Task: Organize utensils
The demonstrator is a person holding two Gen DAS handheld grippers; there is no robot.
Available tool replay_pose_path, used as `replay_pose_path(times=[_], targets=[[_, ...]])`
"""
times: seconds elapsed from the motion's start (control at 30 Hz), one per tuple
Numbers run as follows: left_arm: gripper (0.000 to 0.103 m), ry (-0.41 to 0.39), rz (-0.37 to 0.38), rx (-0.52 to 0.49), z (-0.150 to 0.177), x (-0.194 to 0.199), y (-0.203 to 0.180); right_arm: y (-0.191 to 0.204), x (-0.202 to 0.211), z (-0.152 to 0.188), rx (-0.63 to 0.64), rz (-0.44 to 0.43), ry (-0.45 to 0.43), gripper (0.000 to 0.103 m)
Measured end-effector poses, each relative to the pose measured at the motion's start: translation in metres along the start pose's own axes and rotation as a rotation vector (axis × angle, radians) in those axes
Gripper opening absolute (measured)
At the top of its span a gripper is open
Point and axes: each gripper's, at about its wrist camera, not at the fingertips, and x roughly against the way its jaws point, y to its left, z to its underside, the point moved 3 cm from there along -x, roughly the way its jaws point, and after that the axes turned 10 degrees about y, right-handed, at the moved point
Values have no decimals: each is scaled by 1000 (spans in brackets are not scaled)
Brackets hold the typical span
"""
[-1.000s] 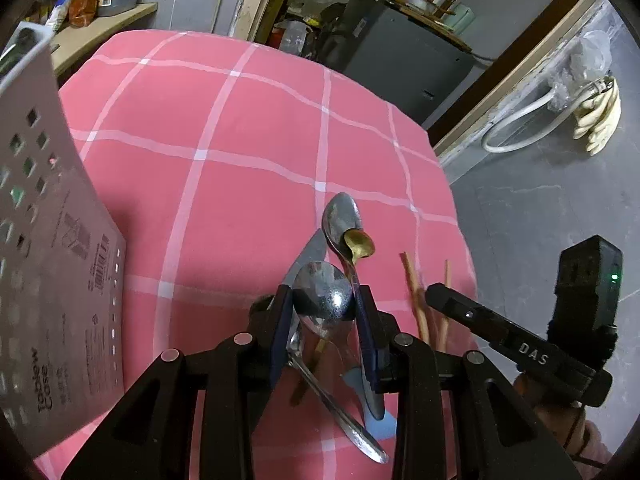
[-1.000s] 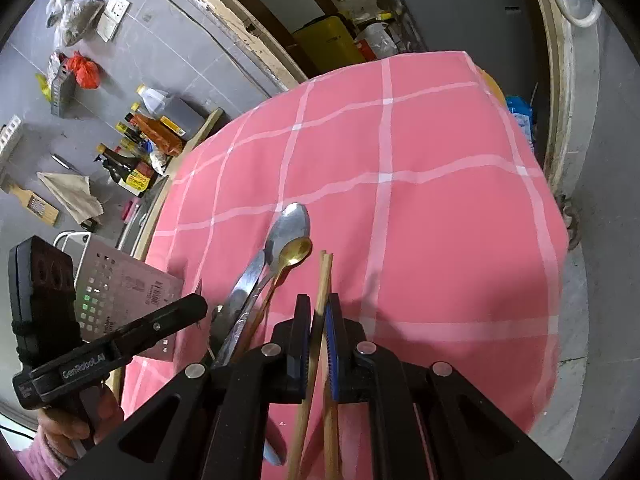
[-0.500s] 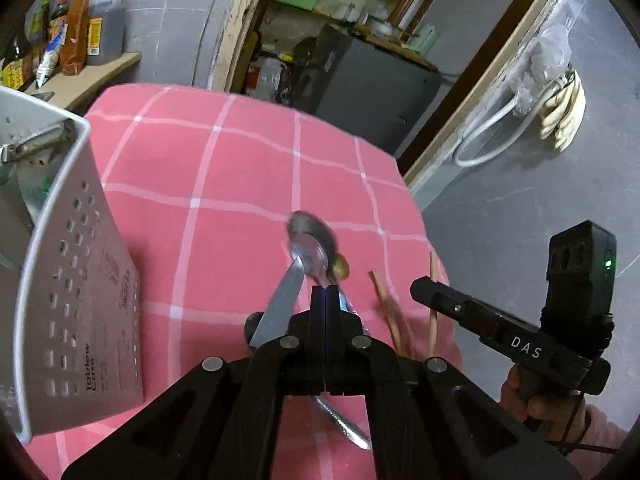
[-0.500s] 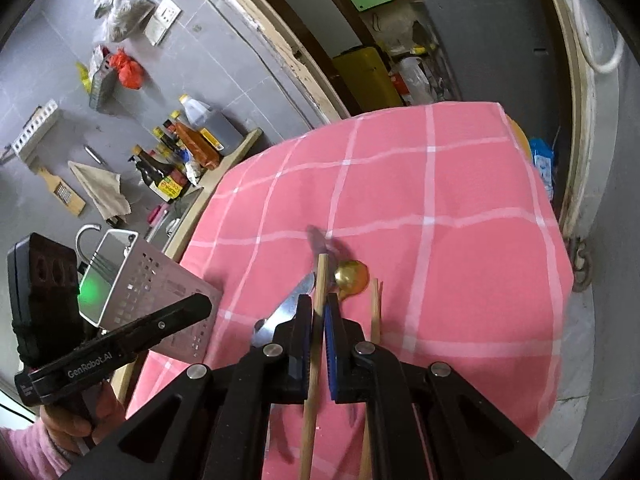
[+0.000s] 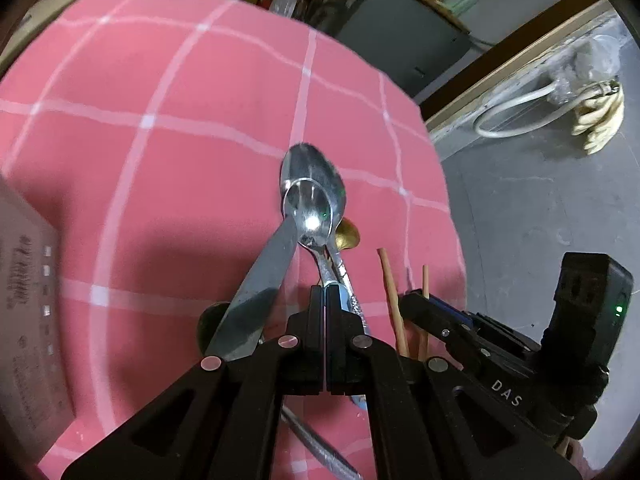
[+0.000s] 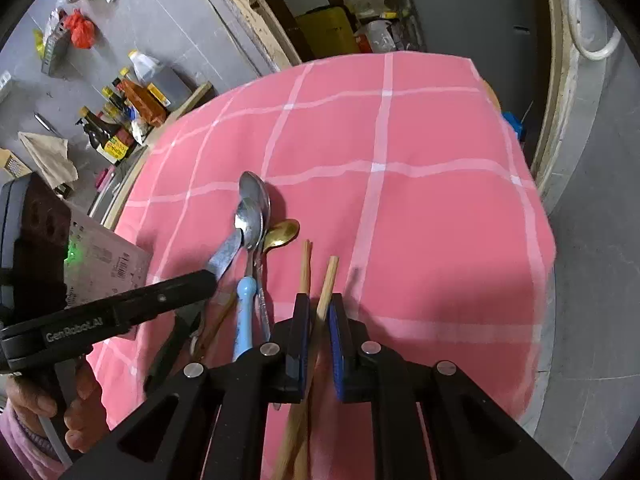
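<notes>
Two hand-held grippers work a heap of cutlery on a pink checked tablecloth (image 6: 420, 240). The right gripper (image 6: 319, 300) has a wooden chopstick (image 6: 330, 274) running lengthwise between its jaws, which are opening; bare gaps show beside the stick, so the pads no longer appear to press on it. The left gripper (image 5: 325, 290) is closed tight, its tips meeting at the neck of a blue-handled spoon (image 6: 245, 292); whether they pinch the metal cannot be told.

A second chopstick (image 6: 306, 264) lies just beside the first. To their left, bunched and overlapping, are the blue-handled spoon, a larger steel spoon (image 6: 256, 190) beneath its bowl, a small gold spoon (image 6: 282, 232) and a table knife (image 6: 226, 252). A grey perforated holder (image 6: 104, 264) stands at the cloth's left edge, the likely destination.

The chopsticks look light, stiff and round, apt to roll or pivot in a pinch; a hold near mid-length, square across the stick, should keep one level. The steel pieces look heavier, smooth and slippery, and lie flat against soft cloth. Each is best taken by its handle, the blue grip offering the thickest, least slick purchase, and lifted clear so its neighbours are not dragged along.
</notes>
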Motion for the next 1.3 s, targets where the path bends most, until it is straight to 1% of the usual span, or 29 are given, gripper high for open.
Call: replay_pose_path(times=[0.13,0.2,0.27,0.33,0.53,0.7,0.73,0.77,0.83,0.97,1.0,1.03,1.17,1.3], targets=[[0,37,36,26,-1,-9,3,1,-4,-4,40,-6,18,11],[4,41,40,43,-2,-10,6,2,-3,-4,63,-11,24,12],[22,41,53,67,-5,-9,10,2,-3,-3,90,-9,34,12],[24,46,79,82,-8,-8,13,5,-2,-1,121,8,44,12],[24,67,27,41,-13,-9,3,13,-10,3,186,73,74,18],[23,90,31,41,-17,-14,-1,16,-16,-3,201,98,76,18],[21,93,27,37,-18,-15,-1,17,-17,-5,204,97,81,18],[18,95,21,34,-18,-16,-1,17,-18,-7,213,102,85,16],[13,97,12,38,-19,-16,1,21,-21,-8,246,130,94,14],[7,109,15,50,-21,-19,1,23,-21,-6,276,169,105,8],[7,109,7,44,-22,-19,-1,21,-20,-6,263,165,104,7],[5,109,-3,35,-21,-19,-3,18,-18,-5,244,153,103,6],[5,129,12,23,-14,-19,-3,4,-10,0,138,86,114,6],[5,179,30,33,-6,-19,-1,-12,0,13,18,0,111,6]])
